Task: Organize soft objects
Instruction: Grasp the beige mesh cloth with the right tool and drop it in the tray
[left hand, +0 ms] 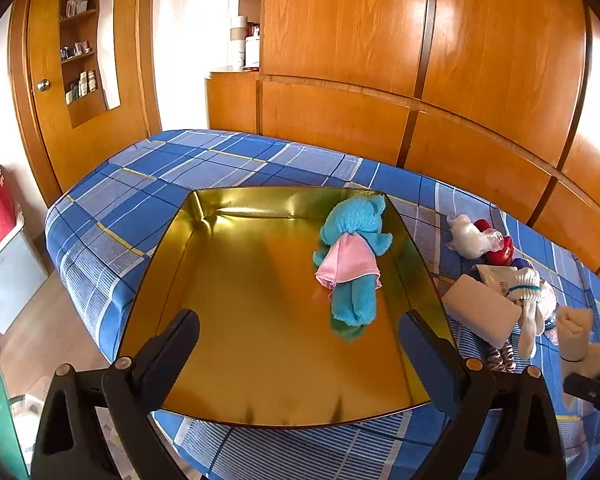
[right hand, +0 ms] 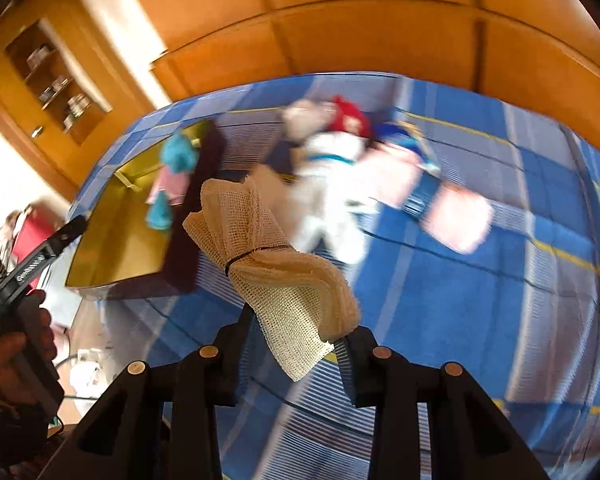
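Mesh cloth bundle — pinched between right gripper's closed fingers.

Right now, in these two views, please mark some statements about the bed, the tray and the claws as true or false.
1. The blue plush toy with a pink cloth lies inside the shiny gold metal tray. True.
2. The right claw is empty. False: it is shut on a beige mesh cloth bundle tied with a black band.
3. The left claw is open above the tray. True.
4. The tray rests on a wooden floor. False: it rests on the blue checked bedcover.
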Available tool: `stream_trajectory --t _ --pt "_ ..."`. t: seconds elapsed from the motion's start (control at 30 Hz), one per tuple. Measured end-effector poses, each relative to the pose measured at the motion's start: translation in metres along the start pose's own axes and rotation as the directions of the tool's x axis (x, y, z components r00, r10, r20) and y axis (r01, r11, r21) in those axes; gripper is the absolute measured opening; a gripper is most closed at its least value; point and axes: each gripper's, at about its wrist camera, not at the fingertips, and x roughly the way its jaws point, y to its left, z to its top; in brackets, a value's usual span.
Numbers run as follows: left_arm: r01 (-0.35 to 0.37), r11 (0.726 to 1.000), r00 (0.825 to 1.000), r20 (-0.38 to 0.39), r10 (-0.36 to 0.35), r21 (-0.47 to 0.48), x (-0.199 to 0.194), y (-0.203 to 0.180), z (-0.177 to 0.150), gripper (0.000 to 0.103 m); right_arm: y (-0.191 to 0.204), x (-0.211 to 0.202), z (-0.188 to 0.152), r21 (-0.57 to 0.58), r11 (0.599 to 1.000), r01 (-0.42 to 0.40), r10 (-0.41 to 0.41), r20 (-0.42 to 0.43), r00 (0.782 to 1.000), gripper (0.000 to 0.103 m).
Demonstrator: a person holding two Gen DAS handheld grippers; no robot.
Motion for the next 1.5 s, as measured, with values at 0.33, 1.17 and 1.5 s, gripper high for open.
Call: stream_trajectory --t 0.33,1.17,1.5 --pt "-0.003 1.000 1.000 -0.004 0.003 -0.026 0.000 0.013 -0.001 0.100 0.078 0.020 0.024 -0.261 0.964 0.043 -0.048 -0.014 0.999 0.035" --pt "-0.075 0.983 0.997 0.010 0.078 -0.165 -0.001 0.077 0.006 0.100 0.187 0.107 0.074 -0.414 0.910 0.026 -0.056 -0.060 0.997 0.035" --pt "-0.103 0.975 0.995 -0.006 0.103 -0.196 0.002 0.095 0.003 0.100 0.199 0.144 0.060 -0.425 0.903 0.065 -0.123 -0.110 0.986 0.040"
